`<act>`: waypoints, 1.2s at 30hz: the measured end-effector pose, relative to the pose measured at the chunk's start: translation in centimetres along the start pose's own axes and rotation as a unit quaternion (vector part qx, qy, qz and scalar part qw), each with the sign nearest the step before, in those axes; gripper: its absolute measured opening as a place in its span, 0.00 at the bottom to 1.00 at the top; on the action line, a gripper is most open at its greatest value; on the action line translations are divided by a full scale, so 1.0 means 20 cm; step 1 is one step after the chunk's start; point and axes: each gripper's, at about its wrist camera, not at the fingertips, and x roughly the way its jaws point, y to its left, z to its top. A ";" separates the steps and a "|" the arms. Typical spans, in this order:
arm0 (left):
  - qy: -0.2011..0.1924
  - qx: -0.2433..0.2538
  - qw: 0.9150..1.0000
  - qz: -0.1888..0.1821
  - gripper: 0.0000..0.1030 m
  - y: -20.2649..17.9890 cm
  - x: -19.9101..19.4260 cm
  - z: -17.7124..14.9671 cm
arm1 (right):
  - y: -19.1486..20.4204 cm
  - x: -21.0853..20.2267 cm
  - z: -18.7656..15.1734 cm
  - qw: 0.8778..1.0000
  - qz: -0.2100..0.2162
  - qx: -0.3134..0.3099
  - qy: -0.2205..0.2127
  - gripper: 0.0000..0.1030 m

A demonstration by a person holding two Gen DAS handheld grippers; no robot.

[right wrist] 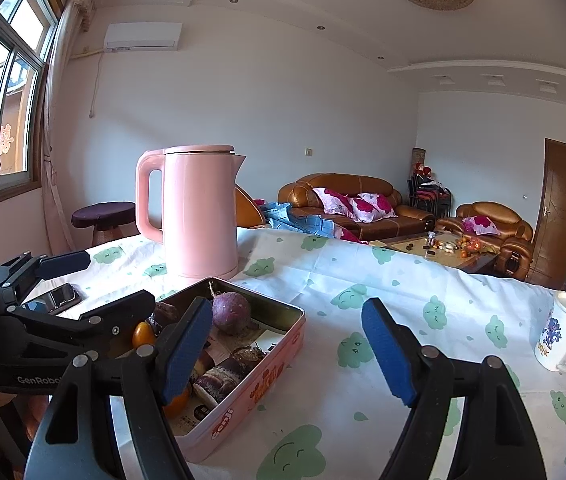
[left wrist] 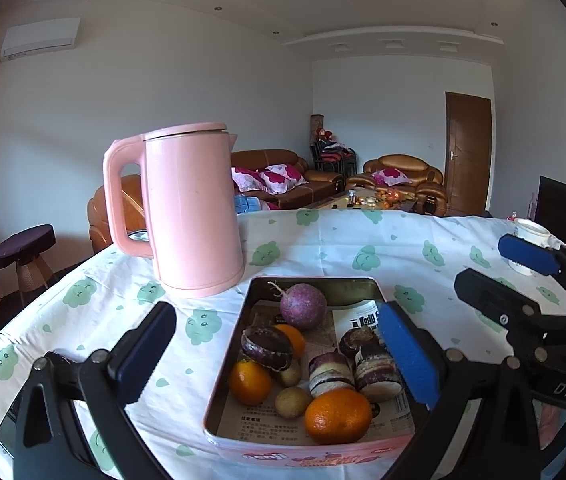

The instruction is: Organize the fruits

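The left gripper (left wrist: 279,354) has its blue-padded fingers (left wrist: 407,356) spread apart with nothing clamped, hanging over the near end of a pink tin tray (left wrist: 227,360) that sits toward the near edge of the table (left wrist: 323,240). The right gripper (right wrist: 287,354) also stands wide with nothing between its fingers (right wrist: 387,352), poised above bare cloth just to the right of the tray's long side. Inside the tray, on printed paper, lie three oranges, the largest (left wrist: 337,416) at the near end, a round purple fruit (left wrist: 303,306) at the far end, two small brown fruits (left wrist: 293,402) and several cut purple-skinned pieces (left wrist: 267,348) in the middle. A pink kettle (left wrist: 193,208) stands upright just beyond the tray's far left corner, close to it. A white mug (right wrist: 561,334) stands well apart, near the table's right edge. The table wears a white cloth printed with green clouds.
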 end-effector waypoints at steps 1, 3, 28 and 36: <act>0.000 0.000 1.000 0.000 1.00 0.00 0.00 0.00 | 0.00 -0.01 0.00 1.000 0.000 0.001 -0.002 0.76; 0.000 0.002 1.000 0.000 1.00 0.00 -0.01 0.00 | -0.01 -0.02 0.01 1.000 -0.001 0.001 -0.006 0.76; 0.007 0.006 1.000 -0.008 1.00 -0.03 -0.02 -0.01 | -0.02 -0.07 0.00 1.000 -0.006 0.006 -0.014 0.76; 0.007 0.007 1.000 -0.008 1.00 -0.04 -0.02 -0.01 | -0.03 -0.07 0.00 1.000 -0.009 0.010 -0.015 0.76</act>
